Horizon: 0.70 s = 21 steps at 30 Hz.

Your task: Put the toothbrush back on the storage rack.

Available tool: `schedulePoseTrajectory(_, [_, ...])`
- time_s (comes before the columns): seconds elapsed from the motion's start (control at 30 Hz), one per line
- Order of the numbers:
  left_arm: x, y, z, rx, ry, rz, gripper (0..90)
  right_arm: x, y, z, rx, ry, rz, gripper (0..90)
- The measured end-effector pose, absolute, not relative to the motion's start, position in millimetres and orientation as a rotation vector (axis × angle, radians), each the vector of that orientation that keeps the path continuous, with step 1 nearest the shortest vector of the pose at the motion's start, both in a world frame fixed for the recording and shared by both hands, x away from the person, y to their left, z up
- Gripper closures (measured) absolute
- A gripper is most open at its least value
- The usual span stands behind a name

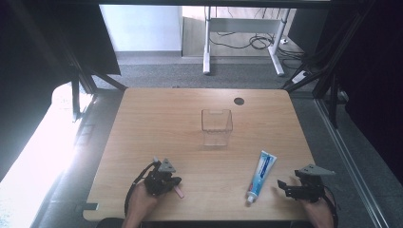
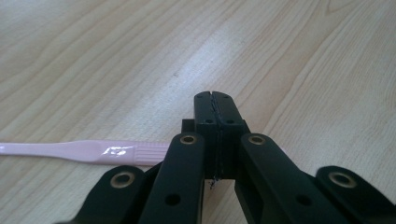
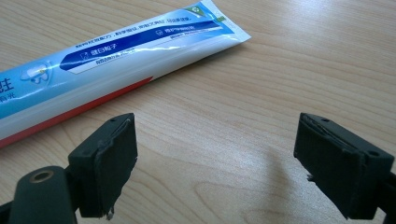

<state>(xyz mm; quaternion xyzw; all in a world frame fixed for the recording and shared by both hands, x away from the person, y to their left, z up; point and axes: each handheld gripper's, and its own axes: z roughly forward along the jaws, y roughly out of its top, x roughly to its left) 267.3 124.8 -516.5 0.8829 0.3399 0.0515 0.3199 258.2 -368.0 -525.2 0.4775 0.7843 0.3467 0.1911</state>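
the left hand-held gripper [image 1: 175,186] sits low over the pale wooden surface [image 1: 157,123] near its front edge, jaws pressed fully together. a slim pink plastic toothbrush [image 2: 88,151] lies flat on the surface and runs under those jaws; whether the pads pinch it i cannot tell. the right hand-held gripper [image 3: 217,163] rests at the front right, jaws wide apart and holding nothing, just beside a blue and white toothpaste tube [image 1: 261,175]. a clear square plastic cup [image 1: 216,126] stands upright mid-surface, well apart from both.
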Motion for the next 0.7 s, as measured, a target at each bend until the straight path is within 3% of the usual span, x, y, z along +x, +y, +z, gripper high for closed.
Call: schedulePoseTrajectory(0.7, [250.2, 143.5, -521.5, 2.335, 0.968, 0.102, 89.9, 259.1, -367.7, -527.1, 1.348, 2.213, 0.968, 13.7])
